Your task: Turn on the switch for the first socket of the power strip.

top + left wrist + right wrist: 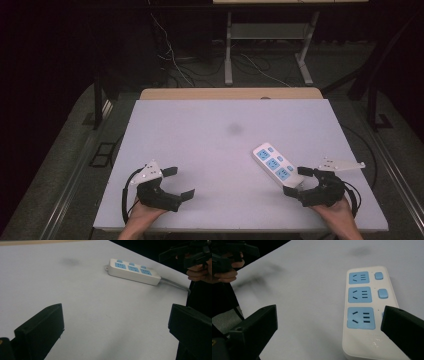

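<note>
A white power strip [274,165] with three blue sockets and blue switches lies at an angle on the right half of the white table [210,145]. My right gripper [296,181] stands open just behind the strip's near end, its jaws wide apart. In the right gripper view the power strip [362,310] lies just ahead, nearer the right jaw, and the right gripper [329,325] touches nothing. My left gripper [181,183] is open near the front left with bare table between its jaws. In the left gripper view the power strip [133,271] lies far off, its grey cable [175,283] trailing over the table's edge.
A faint dark smudge [234,129] marks the middle of the table. A wooden strip [230,93] runs along the far edge. Beyond it stand metal frame legs [228,50] and loose cables on the floor. Both hands rest close to the front edge.
</note>
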`<state>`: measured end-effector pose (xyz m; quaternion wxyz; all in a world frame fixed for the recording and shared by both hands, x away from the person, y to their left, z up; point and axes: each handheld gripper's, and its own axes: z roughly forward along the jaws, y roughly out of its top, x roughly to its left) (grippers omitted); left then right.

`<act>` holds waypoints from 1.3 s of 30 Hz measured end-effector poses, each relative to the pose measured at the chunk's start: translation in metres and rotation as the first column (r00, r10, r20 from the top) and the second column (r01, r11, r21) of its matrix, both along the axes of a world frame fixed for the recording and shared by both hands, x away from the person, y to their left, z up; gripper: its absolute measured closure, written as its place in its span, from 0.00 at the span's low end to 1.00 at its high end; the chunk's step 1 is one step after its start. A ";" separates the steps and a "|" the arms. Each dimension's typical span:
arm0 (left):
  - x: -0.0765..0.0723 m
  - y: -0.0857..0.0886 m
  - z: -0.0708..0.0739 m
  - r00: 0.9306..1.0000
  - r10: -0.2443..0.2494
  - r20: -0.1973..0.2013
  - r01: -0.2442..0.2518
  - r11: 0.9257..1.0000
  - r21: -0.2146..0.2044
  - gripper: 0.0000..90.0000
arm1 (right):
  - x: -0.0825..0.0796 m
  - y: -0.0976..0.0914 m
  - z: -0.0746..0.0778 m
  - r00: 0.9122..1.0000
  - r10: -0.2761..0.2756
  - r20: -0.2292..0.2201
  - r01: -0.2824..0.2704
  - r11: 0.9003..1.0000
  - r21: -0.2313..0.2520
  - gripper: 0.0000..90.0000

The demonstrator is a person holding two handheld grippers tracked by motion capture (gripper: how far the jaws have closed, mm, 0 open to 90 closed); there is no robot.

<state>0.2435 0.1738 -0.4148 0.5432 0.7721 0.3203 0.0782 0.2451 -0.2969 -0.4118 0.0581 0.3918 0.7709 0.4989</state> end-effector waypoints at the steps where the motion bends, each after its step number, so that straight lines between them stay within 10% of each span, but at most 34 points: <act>1: 0.000 0.000 0.000 1.000 0.000 0.000 0.000 1.000 -0.001 0.00 | 0.000 0.000 0.000 1.000 0.000 -0.001 0.000 1.000 0.000 0.00; 39: 0.000 -0.005 -0.004 1.000 0.001 -0.018 -0.001 1.000 0.009 0.00 | 0.017 -0.005 0.023 0.999 0.026 -0.039 -0.030 0.994 -0.102 0.00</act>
